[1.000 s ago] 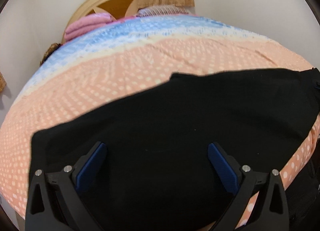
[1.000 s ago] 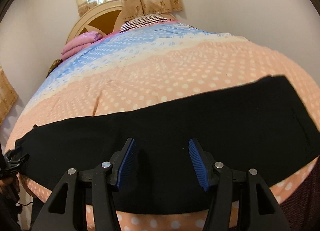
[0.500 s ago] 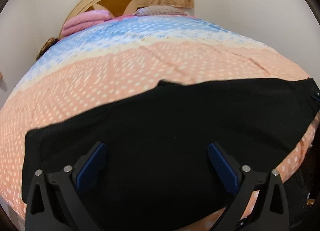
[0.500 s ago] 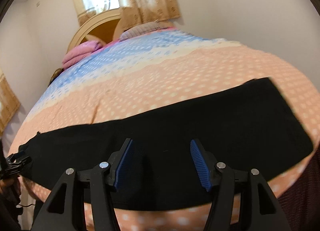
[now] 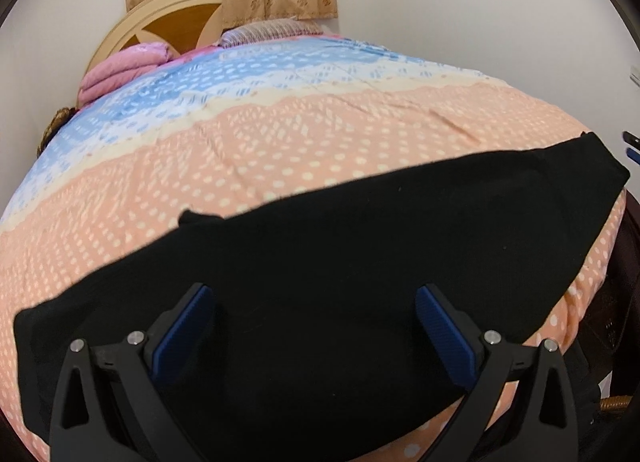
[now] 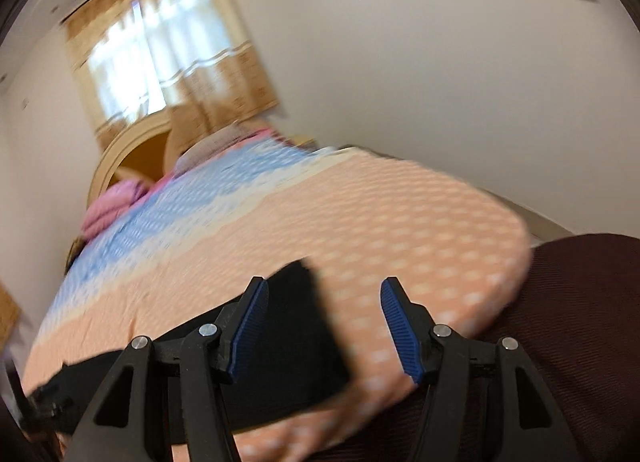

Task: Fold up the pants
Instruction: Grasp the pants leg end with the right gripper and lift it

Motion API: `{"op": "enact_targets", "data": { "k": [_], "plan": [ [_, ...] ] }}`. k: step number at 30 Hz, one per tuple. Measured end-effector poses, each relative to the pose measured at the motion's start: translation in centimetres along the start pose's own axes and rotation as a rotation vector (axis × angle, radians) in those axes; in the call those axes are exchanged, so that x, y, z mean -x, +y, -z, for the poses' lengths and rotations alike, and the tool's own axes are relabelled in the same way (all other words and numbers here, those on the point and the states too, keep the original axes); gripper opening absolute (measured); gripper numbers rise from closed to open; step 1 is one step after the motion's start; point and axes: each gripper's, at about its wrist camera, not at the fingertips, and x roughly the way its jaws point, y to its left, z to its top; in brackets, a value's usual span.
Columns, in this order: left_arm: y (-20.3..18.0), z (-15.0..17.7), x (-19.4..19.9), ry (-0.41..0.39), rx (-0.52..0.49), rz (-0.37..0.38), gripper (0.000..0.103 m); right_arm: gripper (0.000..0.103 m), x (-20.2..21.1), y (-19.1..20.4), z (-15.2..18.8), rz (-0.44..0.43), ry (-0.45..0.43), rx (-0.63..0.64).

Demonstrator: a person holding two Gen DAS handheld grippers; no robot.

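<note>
Black fabric pants (image 5: pixel 360 262) lay flat across the peach dotted bedspread (image 5: pixel 280 150). Left tongs (image 5: pixel 314 326) hovered apart above them. Right tongs (image 6: pixel 322 326) were apart too, holding nothing.

The pants (image 5: pixel 360 262) lie across the near end of the bed (image 5: pixel 320 150). At the bed's far end rest pillows (image 5: pixel 268 28) and a folded blanket (image 5: pixel 120 70), with the headboard (image 5: pixel 168 22) behind them.

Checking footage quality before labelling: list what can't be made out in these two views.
- Pants, left wrist view: the near edge is hidden behind the left gripper; folds are lost in the black cloth.
- Pants, right wrist view: motion blur smears them, and the right gripper covers their lower part.
- Bedspread, right wrist view: pattern blurred.
- Pillows, left wrist view: too small to count.
</note>
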Motion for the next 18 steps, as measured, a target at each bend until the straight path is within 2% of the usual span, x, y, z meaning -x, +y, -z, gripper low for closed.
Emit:
{"op": "enact_targets", "data": {
  "k": [5,8,12,18],
  "plan": [
    [0.4,0.9,-0.7,0.025,0.046,-0.018,0.103,0.060,-1.4,-1.1,0.6,-0.128,0.058,-0.012],
    [0.4,1.0,-0.6,0.020,0.062,-0.022,0.103,0.060,-3.1,0.0,1.1,-0.153,0.111,0.022],
    [0.2,1.1,-0.7,0.019,0.065,-0.034,0.103,0.060,-5.5,1.6,1.1,-0.145,0.149,0.065],
    [0.2,1.1,-0.8,0.015,0.070,-0.033,0.103,0.047,-8.2,1.8,0.2,-0.190,0.181,0.076]
  ]
}}
